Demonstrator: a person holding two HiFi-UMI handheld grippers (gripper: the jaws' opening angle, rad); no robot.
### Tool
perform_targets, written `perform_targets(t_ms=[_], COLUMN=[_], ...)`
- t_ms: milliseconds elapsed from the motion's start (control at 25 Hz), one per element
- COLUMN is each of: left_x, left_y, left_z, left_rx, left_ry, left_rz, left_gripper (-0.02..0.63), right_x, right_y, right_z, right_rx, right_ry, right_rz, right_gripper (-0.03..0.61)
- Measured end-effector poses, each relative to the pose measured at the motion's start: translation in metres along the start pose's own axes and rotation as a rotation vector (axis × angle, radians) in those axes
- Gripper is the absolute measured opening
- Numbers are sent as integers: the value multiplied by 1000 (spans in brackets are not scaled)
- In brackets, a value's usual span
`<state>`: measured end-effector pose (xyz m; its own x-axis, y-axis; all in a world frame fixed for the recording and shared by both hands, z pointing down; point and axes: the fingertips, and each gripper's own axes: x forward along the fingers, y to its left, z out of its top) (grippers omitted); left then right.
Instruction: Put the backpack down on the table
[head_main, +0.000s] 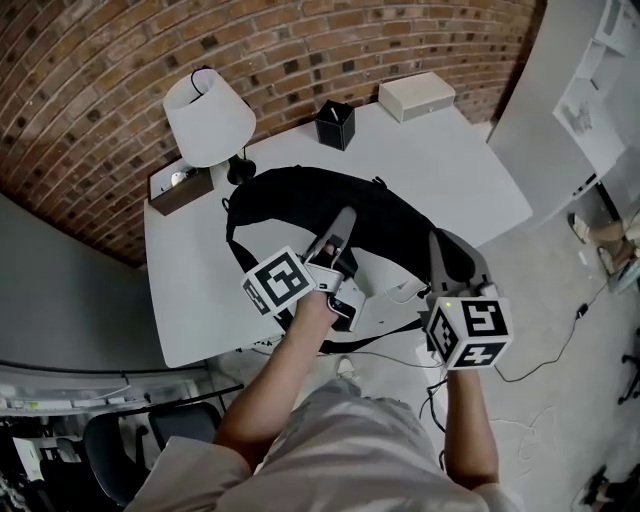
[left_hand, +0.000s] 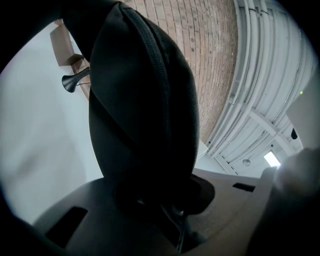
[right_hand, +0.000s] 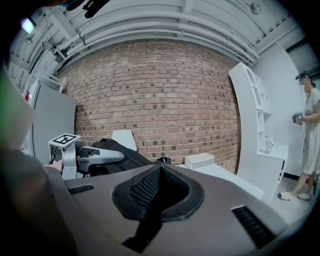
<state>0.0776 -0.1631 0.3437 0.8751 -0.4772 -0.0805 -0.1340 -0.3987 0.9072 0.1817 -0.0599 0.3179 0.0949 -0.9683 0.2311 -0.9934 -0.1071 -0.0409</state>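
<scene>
The black backpack (head_main: 300, 205) hangs across the middle of the white table (head_main: 460, 170); whether it rests on the top I cannot tell. My left gripper (head_main: 343, 220) comes in from the near side and is shut on the pack's upper fabric. In the left gripper view the zippered body (left_hand: 145, 100) fills the picture, with the jaws (left_hand: 165, 200) pinched on dark cloth. My right gripper (head_main: 440, 250) is shut on the pack's right end; in the right gripper view a black mesh strap (right_hand: 145, 187) is clamped between its jaws (right_hand: 155, 195).
On the table's far side stand a white lamp (head_main: 208, 118), a brown box (head_main: 180, 188), a black pen cup (head_main: 335, 125) and a white box (head_main: 416, 96). Cables (head_main: 540, 350) lie on the floor at right. A person (right_hand: 310, 135) stands by white shelves (right_hand: 260, 125).
</scene>
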Motion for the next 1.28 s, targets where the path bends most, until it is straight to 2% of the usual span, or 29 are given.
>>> perform_targets(t_ms=[200, 560, 1000, 1280], left_x=[12, 43, 88, 97], left_y=[12, 42, 81, 105], left_z=[9, 22, 44, 54], left_rx=[-27, -70, -88, -103], left_ry=[10, -20, -129, -198], left_rz=[-13, 12, 93, 141], left_gripper=[66, 66, 66, 66], right_x=[17, 57, 134, 169], right_y=[-1, -17, -51, -47], right_z=[2, -1, 7, 3], right_rx=[0, -2, -23, -46], right_ry=[3, 18, 51, 78], right_rz=[-17, 1, 129, 224], right_gripper=[0, 0, 0, 0])
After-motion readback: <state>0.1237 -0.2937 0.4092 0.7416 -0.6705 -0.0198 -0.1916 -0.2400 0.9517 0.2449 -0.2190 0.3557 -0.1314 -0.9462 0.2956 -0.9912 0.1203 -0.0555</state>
